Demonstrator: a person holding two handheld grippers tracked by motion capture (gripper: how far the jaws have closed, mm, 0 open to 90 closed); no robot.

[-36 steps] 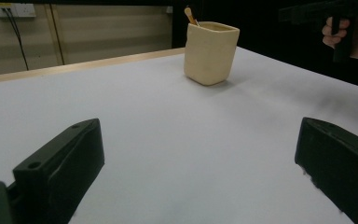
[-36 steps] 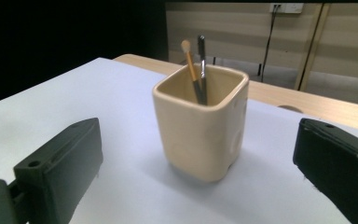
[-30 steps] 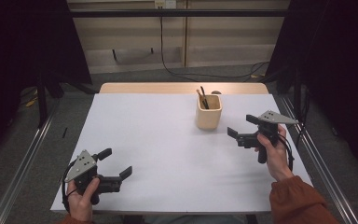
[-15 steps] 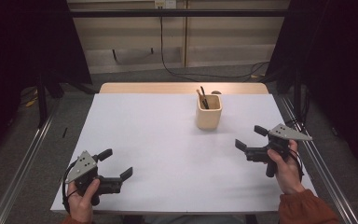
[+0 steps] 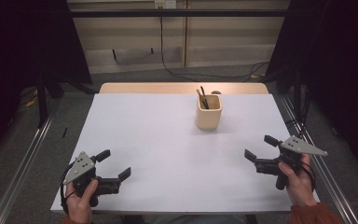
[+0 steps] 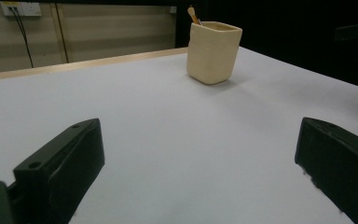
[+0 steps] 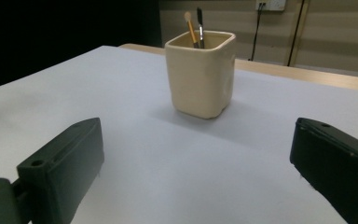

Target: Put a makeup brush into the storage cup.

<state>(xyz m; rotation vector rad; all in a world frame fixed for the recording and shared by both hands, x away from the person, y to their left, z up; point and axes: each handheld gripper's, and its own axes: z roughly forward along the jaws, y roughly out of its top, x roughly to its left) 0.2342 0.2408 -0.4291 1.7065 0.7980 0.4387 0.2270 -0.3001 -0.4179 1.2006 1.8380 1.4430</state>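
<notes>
High view: a cream, square-mouthed cup (image 5: 209, 113) with rounded corners is seen standing upright on the white counter (image 5: 168, 154), toward the far side and a little right of the middle. Two thin brushes (image 5: 202, 98) are held in it, leaning against its rim; in the right gripper view one is shown with a light wooden handle and a rounded tip, the other dark with a metal ferrule. The cup's walls are plain and matte, and a soft shadow is cast around its base.

The left hand-held gripper (image 5: 113, 164) is held at the near left corner of the counter, well apart from the cup, its jaws spread wide with nothing between them. The right hand-held gripper (image 5: 260, 148) is held nearer the counter's right edge, on the near right of the cup and apart from it; its jaws are likewise spread wide and nothing is gripped or touched. In both gripper views the cup is framed beyond the parted black jaws.
</notes>
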